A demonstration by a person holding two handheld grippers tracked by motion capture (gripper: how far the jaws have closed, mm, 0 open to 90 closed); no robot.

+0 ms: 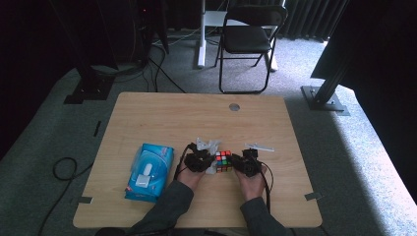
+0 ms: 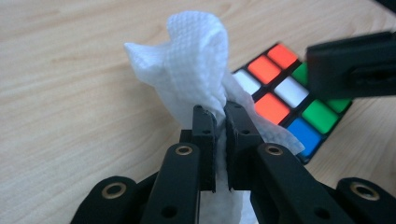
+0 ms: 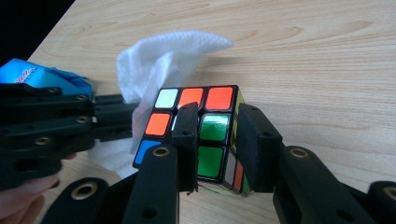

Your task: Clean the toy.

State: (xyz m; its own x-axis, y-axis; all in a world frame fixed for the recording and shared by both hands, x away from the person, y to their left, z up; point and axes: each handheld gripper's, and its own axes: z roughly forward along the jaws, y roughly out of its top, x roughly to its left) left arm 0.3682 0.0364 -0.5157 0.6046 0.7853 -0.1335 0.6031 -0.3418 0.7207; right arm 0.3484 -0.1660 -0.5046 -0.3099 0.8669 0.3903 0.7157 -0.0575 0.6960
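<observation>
Two grippers: both at the near middle of the table [image 1: 162,113], one on each side of the cube
Left gripper [image 2: 215,114]: jaws pressed nearly together, pinching a white tissue [image 2: 196,60] — the paper bunches up above the tips and hangs below them
Left gripper, high view [image 1: 199,160]: at 9 o'clock of the cube, held in the person's left hand [image 1: 189,177]
Right gripper [image 3: 217,121]: jaws closed onto one corner column of the puzzle cube [image 3: 196,133], one jaw across the top face, the other down the side
Right gripper, high view [image 1: 246,162]: at 3 o'clock of the cube, in the right hand [image 1: 253,184]
Puzzle cube, high view [image 1: 223,161]: resting on the wood between the two grippers; top shows white, orange, green and blue squares
Tissue against cube: touching its left side, draped over the edge — seen in the right gripper view
Blue tissue pack [image 1: 150,171]: flat on the table at 9 o'clock of the left gripper, near but apart
Folding chair [image 1: 248,39]: beyond the table's far edge, at 12 o'clock
</observation>
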